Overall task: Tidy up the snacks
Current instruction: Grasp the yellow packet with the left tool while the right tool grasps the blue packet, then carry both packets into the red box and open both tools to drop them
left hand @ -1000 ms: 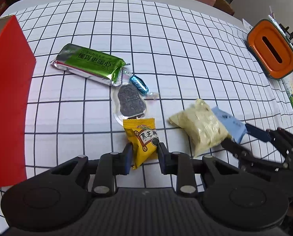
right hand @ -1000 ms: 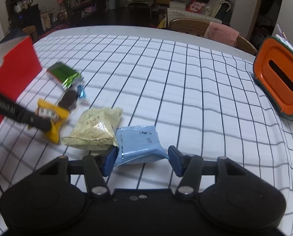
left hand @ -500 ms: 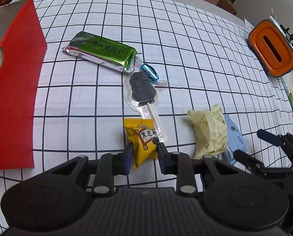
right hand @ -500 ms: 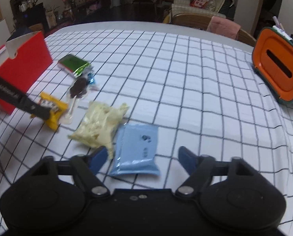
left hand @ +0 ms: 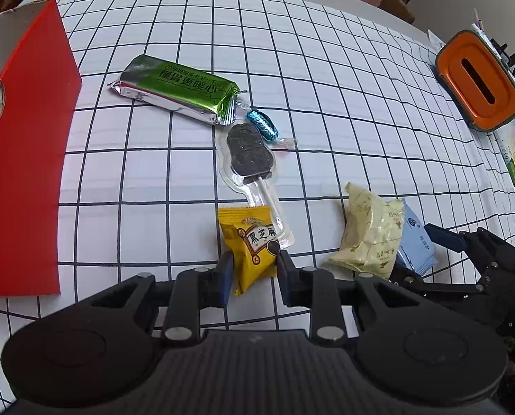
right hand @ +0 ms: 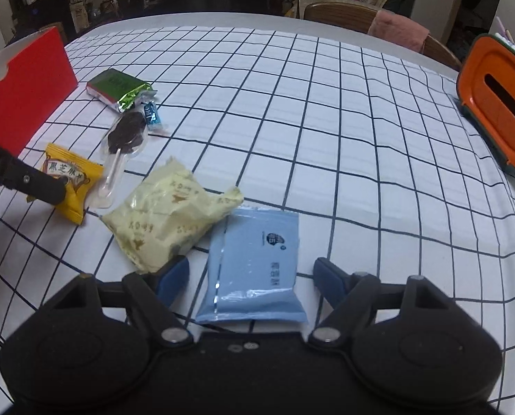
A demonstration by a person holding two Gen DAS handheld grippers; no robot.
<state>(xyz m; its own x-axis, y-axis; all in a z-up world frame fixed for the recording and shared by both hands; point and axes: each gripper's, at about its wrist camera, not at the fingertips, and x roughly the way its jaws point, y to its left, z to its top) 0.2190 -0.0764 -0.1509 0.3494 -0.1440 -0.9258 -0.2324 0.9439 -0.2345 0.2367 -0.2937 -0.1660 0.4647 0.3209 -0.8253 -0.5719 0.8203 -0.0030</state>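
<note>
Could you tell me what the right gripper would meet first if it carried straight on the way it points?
Probably the blue packet, which already lies between the right gripper's open jaws; beyond it is only tablecloth, though depth is hard to judge.

Even, fairly bright light covers the white grid-patterned tablecloth (left hand: 326,103); the room behind is dim. Fisheye bending curves its lines at the edges; glare glints on the green foil packet (left hand: 178,90).

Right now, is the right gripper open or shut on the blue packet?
Open. The right gripper has just been opening; its fingers stand clear of the blue packet, which lies flat between them on the tablecloth.
</note>
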